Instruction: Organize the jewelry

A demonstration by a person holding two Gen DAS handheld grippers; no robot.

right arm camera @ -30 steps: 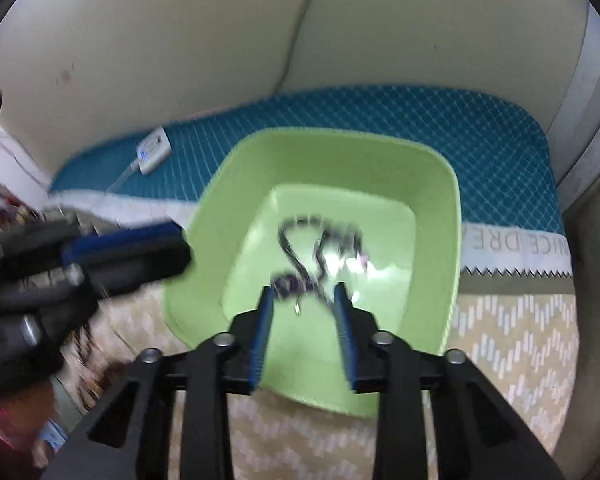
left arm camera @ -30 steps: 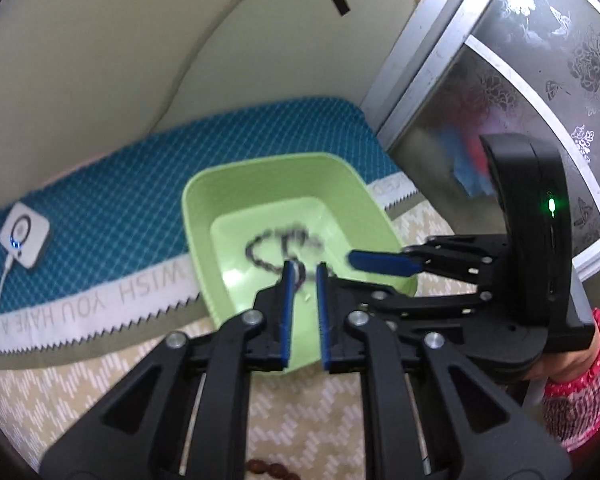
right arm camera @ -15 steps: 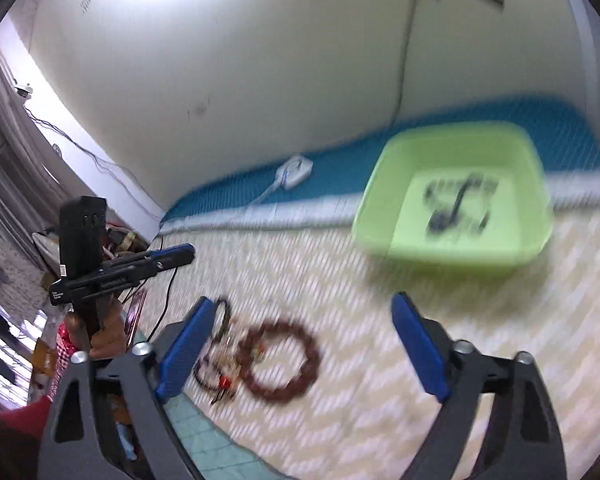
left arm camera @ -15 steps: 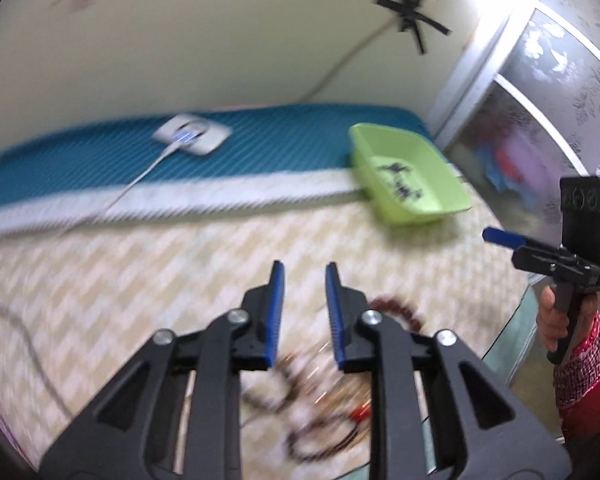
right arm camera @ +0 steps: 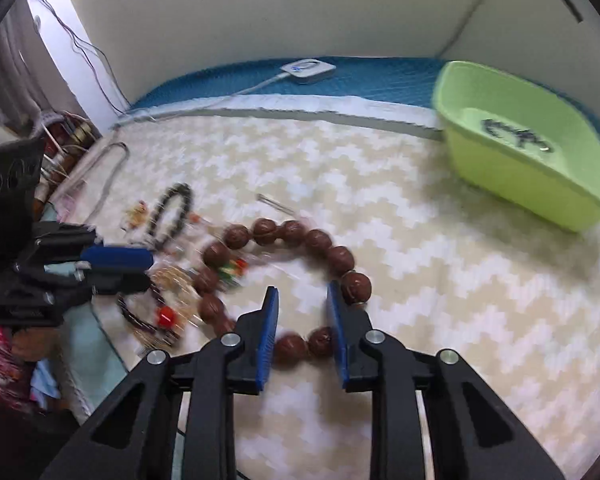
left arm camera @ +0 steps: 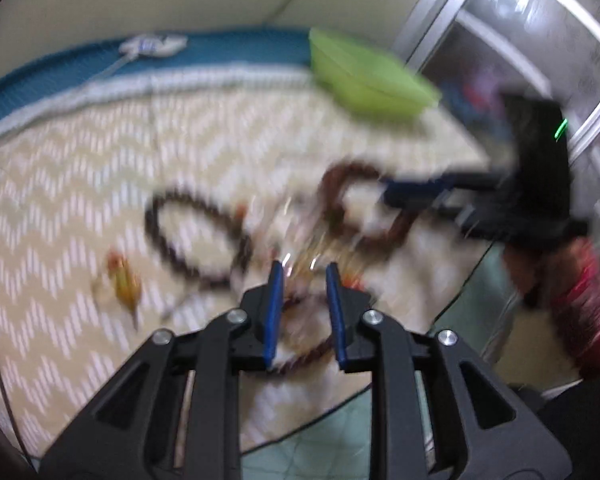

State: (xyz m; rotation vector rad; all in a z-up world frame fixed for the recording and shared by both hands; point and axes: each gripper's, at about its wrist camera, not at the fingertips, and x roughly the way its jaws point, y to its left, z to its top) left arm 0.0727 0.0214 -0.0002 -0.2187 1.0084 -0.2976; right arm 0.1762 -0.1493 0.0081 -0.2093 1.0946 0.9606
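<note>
The right gripper, part-open and empty, straddles the brown bead bracelet; the left gripper, also part-open, hovers over blurred jewelry; green bin far right

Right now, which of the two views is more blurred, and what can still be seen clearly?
Left wrist view: heavy motion blur; the green basin and the bracelets are smeared, only the left gripper is sharp. Right wrist view: much clearer; the brown bead bracelet and the right gripper are distinct, with mild blur on the small jewelry pile. Both views bend at the fisheye edges.
</note>
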